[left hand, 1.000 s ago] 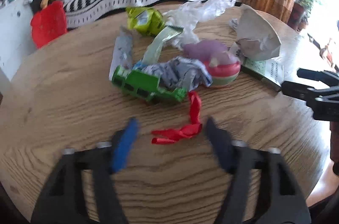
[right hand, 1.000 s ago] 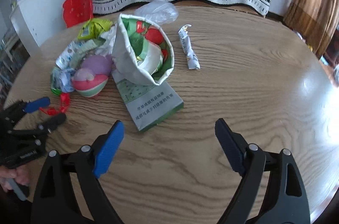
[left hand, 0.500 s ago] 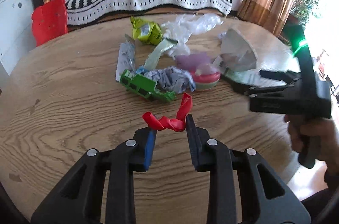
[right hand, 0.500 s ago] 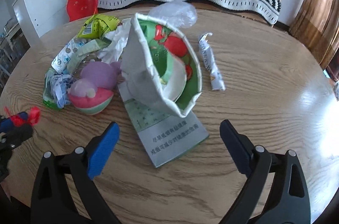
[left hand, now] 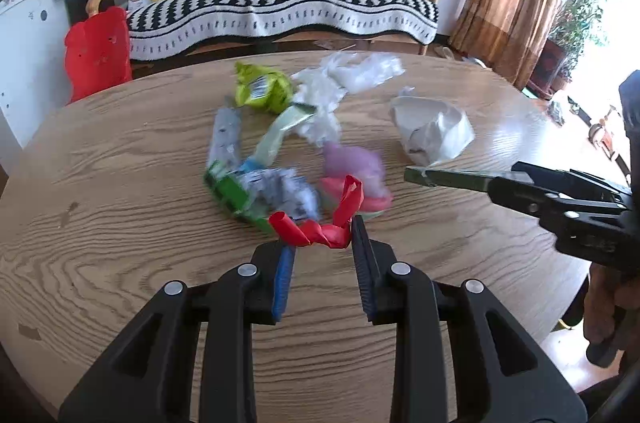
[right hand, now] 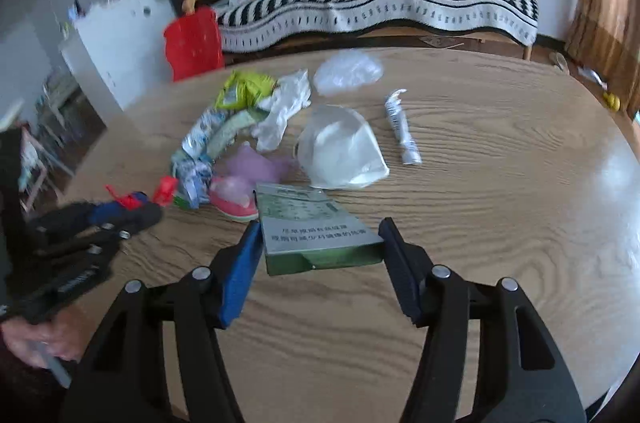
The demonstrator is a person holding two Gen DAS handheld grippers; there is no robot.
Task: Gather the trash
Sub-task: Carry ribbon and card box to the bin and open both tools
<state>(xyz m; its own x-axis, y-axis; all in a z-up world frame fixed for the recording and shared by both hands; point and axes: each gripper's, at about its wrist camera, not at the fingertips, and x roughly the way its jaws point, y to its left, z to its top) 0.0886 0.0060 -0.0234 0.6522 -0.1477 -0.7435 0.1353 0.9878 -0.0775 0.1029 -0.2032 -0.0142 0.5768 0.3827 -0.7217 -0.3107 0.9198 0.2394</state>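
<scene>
— Since a moment ago, your right gripper point(right hand: 320, 243) has closed round the flat green printed carton point(right hand: 316, 231), lifting it off the oval wooden table point(right hand: 500, 183).
— And your left gripper point(left hand: 320, 243)?
— Clamped on the twisted red balloon scrap point(left hand: 320, 227), above the litter

Bright daylight from right, tabletop point(right hand: 560, 183) glare, motion blur, fisheye warp

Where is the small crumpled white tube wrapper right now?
In the right wrist view, the white tube wrapper lies alone on the wooden table, right of the white paper bag and apart from the trash pile.
</scene>
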